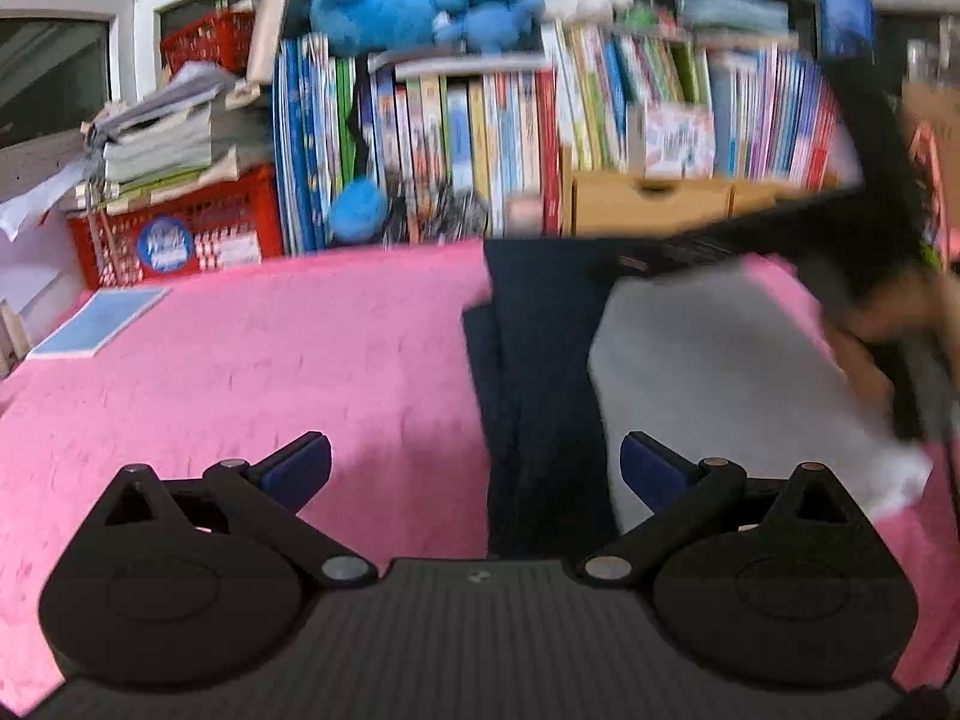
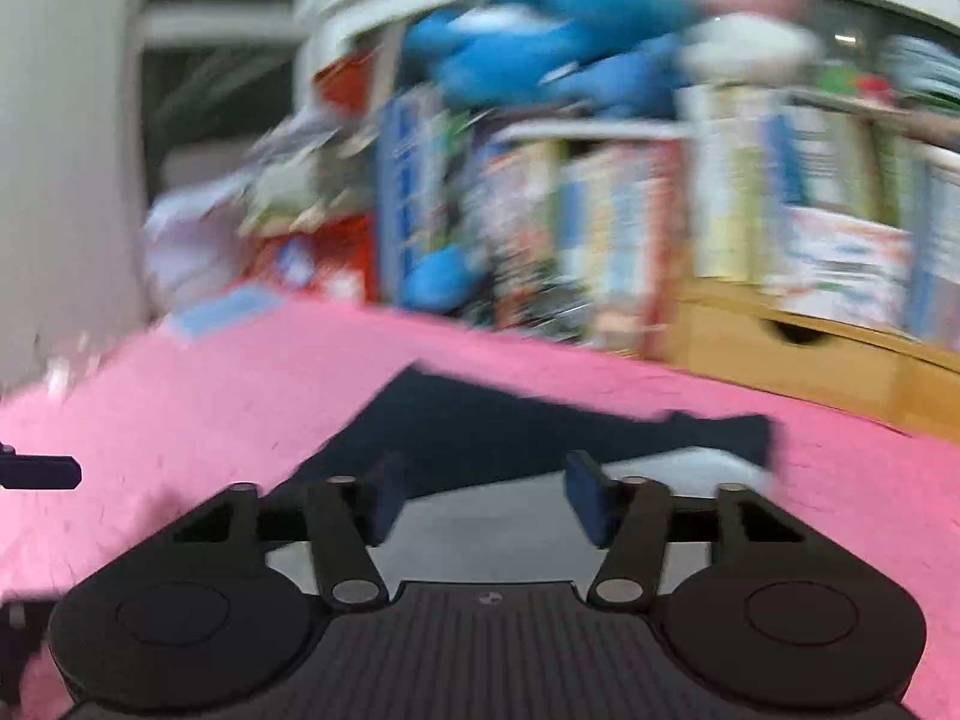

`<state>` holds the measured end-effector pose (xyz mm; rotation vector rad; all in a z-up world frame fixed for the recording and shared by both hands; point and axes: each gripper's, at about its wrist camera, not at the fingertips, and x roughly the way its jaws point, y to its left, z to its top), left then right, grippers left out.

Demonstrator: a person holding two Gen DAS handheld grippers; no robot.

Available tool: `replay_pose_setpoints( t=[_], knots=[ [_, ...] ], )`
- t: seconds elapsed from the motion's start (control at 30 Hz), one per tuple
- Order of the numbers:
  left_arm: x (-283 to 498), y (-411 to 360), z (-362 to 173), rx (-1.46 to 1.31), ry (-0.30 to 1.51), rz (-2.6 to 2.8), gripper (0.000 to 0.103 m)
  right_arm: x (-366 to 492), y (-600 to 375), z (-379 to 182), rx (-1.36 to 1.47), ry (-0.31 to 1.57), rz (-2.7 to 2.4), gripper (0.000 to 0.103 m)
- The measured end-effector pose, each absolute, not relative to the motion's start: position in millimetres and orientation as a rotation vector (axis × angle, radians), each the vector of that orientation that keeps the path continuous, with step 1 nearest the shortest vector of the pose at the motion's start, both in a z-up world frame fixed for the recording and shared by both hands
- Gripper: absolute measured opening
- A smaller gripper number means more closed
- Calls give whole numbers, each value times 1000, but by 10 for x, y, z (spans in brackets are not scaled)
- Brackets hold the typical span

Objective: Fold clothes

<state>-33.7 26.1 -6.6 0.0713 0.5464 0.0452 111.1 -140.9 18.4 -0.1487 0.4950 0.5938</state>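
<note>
Pink bedspread (image 1: 240,360) lies bare under the left gripper (image 1: 474,468), whose jaws hang spread and empty, likely freeing it for the next fold. Right of it the navy garment (image 1: 534,372) and grey garment (image 1: 720,372) lie flat side by side. The right gripper (image 2: 480,498) hovers half-spread over their seam; blur hides any grip.

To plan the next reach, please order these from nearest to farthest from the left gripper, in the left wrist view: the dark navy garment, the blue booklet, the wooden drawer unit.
From the left gripper:
1. Dark navy garment, just ahead, slightly right, on the pink cover.
2. Blue booklet, far left on the pink cover.
3. Wooden drawer unit, behind the cover's far edge, right of centre.
</note>
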Motion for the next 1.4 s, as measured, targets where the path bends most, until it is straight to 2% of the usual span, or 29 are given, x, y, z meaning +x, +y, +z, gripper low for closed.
replay_pose_setpoints(
  t=[0.1,0.2,0.37,0.4,0.5,0.53,0.67,0.8,1.03,1.27,1.4],
  knots=[
    [-371,298,-171,65,580,47,103,1467,-928,-116,-233,580,573,47],
    [-370,369,-213,38,605,35,103,1658,-653,-334,-308,571,533,49],
    [-391,499,-282,-27,636,17,103,1606,-577,-322,-356,570,525,54],
    [-420,530,-285,-39,635,16,103,1546,-650,-260,-316,586,535,57],
    [-507,649,-210,-70,611,52,103,1214,-1056,-6,-164,565,586,82],
    [-526,690,-160,-88,595,61,103,1055,-1221,74,-127,539,594,86],
    [-482,766,98,-165,501,43,103,434,-1731,192,-102,463,560,89],
    [-291,550,162,-70,475,41,103,100,-2074,19,-81,517,480,89],
    [-132,330,-109,86,604,20,103,-164,-2456,-362,-66,634,368,90],
    [-174,442,-229,51,663,-25,103,-191,-2577,-370,2,656,384,93],
    [-179,526,-250,-1,665,-43,103,-202,-2516,-373,-38,668,399,103]
  ],
)
